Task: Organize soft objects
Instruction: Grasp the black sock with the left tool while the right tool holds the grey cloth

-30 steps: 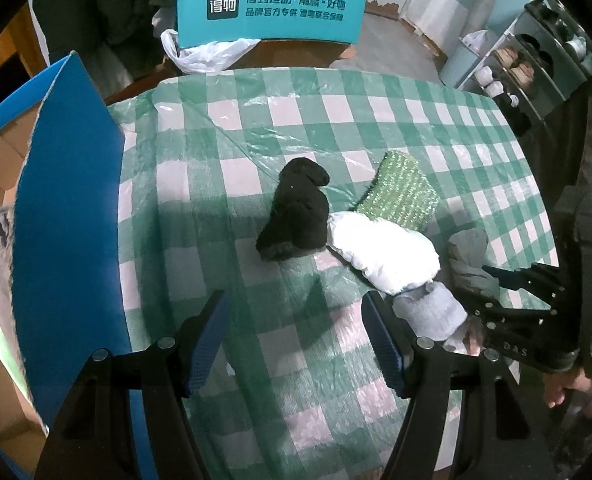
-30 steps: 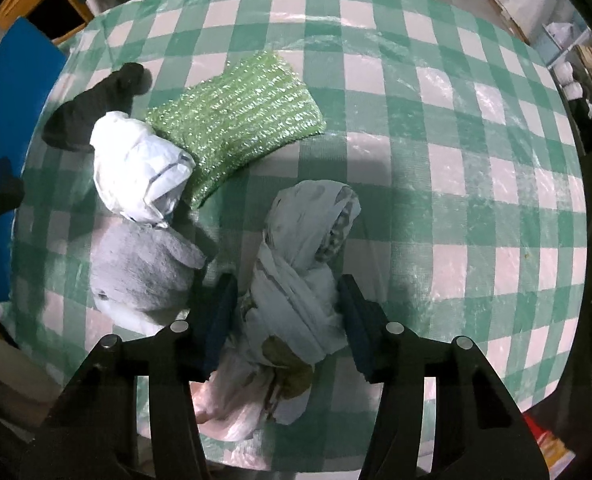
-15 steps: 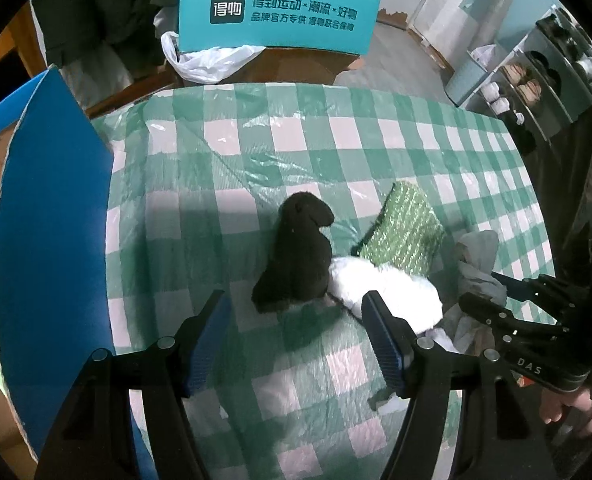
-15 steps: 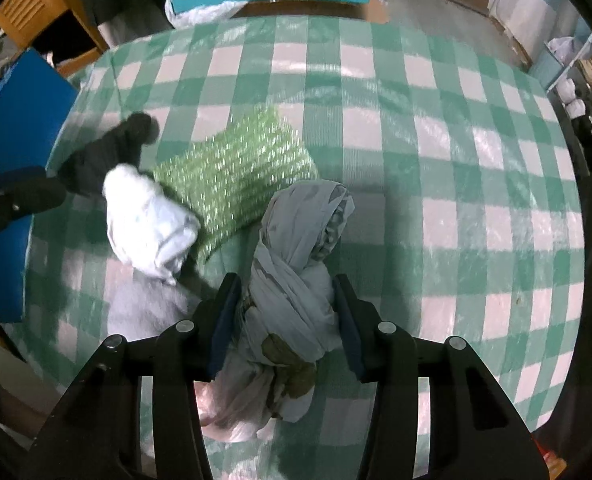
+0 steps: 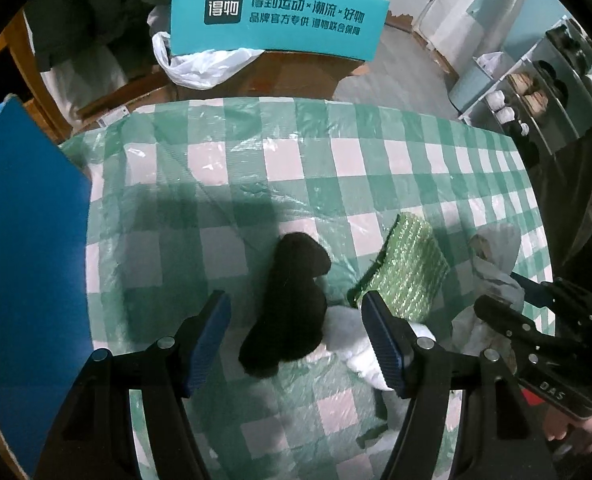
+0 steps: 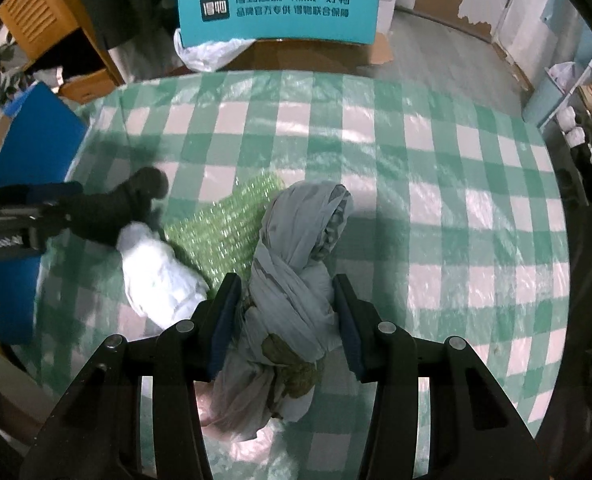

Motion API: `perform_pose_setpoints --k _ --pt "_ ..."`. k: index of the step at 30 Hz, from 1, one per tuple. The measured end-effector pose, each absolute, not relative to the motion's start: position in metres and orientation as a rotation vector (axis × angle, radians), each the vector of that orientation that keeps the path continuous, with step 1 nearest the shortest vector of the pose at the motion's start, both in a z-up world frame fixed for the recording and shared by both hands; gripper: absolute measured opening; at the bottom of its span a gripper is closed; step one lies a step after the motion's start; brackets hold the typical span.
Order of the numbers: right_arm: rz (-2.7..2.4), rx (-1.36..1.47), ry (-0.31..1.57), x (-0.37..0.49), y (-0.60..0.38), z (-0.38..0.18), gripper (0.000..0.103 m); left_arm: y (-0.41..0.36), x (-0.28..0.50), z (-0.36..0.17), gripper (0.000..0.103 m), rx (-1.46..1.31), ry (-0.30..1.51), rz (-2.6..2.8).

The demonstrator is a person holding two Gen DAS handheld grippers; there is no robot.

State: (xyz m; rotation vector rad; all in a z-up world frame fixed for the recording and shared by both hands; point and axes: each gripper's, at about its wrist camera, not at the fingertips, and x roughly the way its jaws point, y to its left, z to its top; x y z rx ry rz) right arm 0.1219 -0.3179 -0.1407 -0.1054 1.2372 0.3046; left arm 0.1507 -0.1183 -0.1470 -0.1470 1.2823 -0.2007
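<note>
Clamping the knotted grey cloth [image 6: 296, 280], the right gripper [image 6: 286, 316] carries it over the table's [image 6: 456, 160] near edge; the left gripper [image 5: 296, 332], wide open and empty, straddles the black sock [image 5: 292, 304] mid-table, ready to descend and close.

The light was dim and cool. Ahead of the fingers, the plastic-covered tablecloth [image 6: 436, 208] gave pale glare, and a wide soft shadow [image 5: 200, 216] lay across it. Both views bent strongly and went black at the edges. The right view was slightly blurred.

checkered table [image 5: 256, 168], black sock [image 5: 292, 304], green cloth [image 5: 408, 276]
</note>
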Motion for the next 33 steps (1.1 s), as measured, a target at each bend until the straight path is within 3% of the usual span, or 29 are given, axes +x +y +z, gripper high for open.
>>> perform_pose_setpoints --k 13,15,19,33 --pt "0.326 -0.035 1.228 0.134 -0.316 -0.132 0.046 -0.121 0.158 -0.172 0.069 -0.182 1.339 -0.237" --pt "0.329 -0.036 1.229 0.134 -0.315 -0.133 0.046 -0.121 0.157 -0.172 0.063 -0.189 1.335 -0.246" --pt "0.331 -0.036 1.238 0.134 -0.313 -0.135 0.046 -0.123 0.155 -0.172 0.038 -0.164 1.331 -0.256" --pt "0.358 -0.049 1.208 0.129 -0.301 -0.120 0.046 -0.118 0.144 -0.143 0.036 -0.109 1.236 -0.264"
